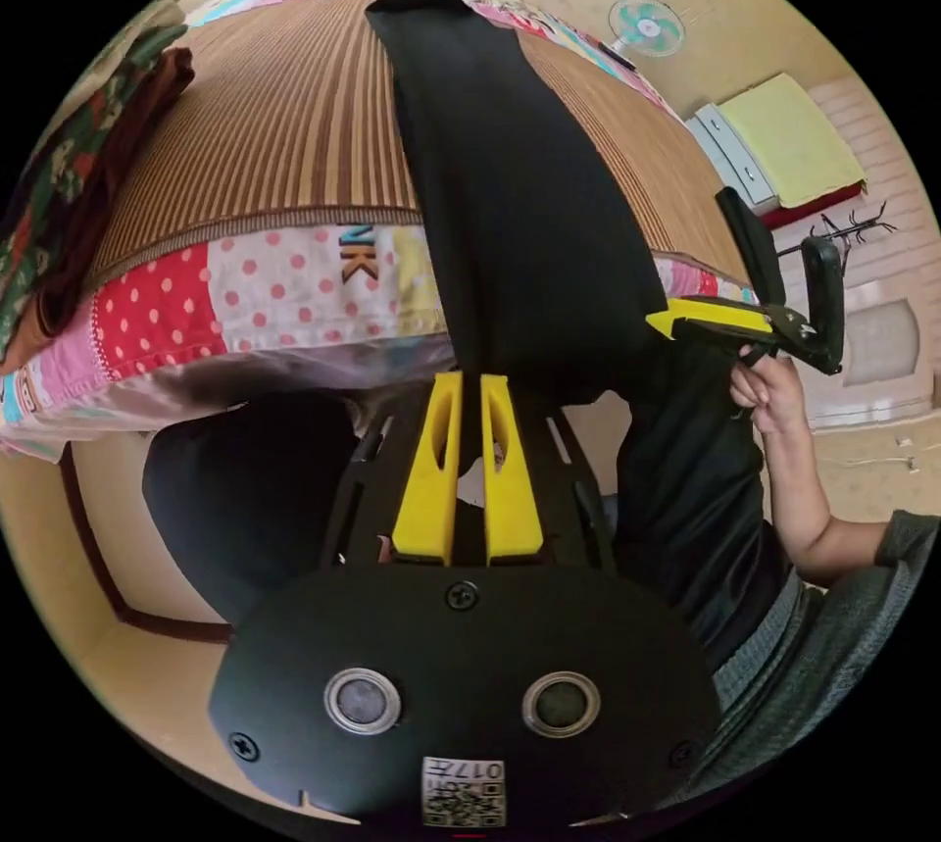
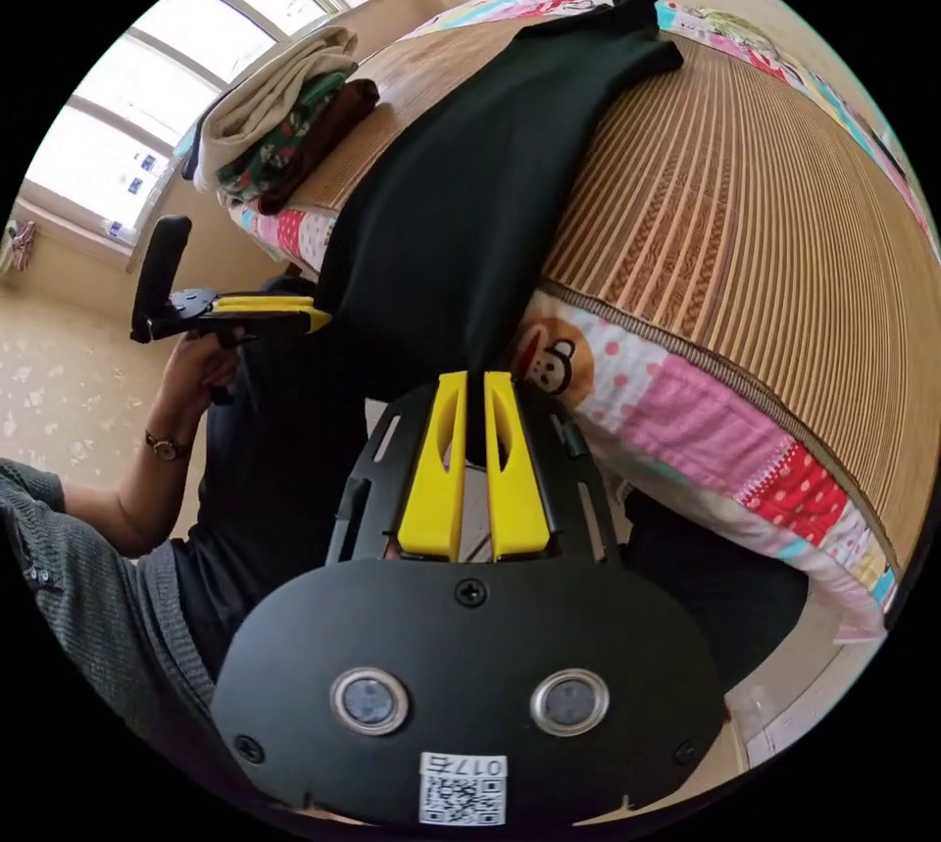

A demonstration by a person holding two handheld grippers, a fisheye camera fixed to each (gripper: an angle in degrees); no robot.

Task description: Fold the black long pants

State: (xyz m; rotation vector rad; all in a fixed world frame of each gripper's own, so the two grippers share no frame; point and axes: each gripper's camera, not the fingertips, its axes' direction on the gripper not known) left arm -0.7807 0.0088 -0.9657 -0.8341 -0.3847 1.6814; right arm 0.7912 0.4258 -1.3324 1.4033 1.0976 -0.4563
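- Two hand-held grippers of mine grip the black long pants (image 1: pixel 520 195) at the near edge of the bed (image 1: pixel 294 136).
- My left hand-held gripper (image 1: pixel 469 421) has its yellow jaws drawn nearly together, with a fold of the pants' cloth pinched between them, just below the bed's edge.
- My right hand-held gripper (image 2: pixel 472 416) is likewise narrowed onto the cloth, its jaws pressing the dark fabric at the bed's edge.
- In the left gripper view, the right hand-held gripper shows from the side, its yellow jaw meeting the side of the pants, with my right hand (image 1: pixel 769 391) on its handle.
- In the right gripper view, the left hand-held gripper shows off to one side, yellow tip against the pants' edge, my left hand (image 2: pixel 196 371) behind it and a wristwatch (image 2: pixel 162 446) on that wrist.
- Lengthwise, the pants lie across the bed's striped woven mat (image 2: pixel 745 224); their far end reaches the far edge of the bed, their near end hangs over the near edge.
- Under the mat, a patchwork quilt (image 1: pixel 245 293) with polka dots covers the bed's side.
- On the bed beside the pants, well apart from them, sits a stack of folded clothes (image 2: pixel 284 122).
- Beyond the bed stands a small fan (image 1: pixel 645 25) by the wall.
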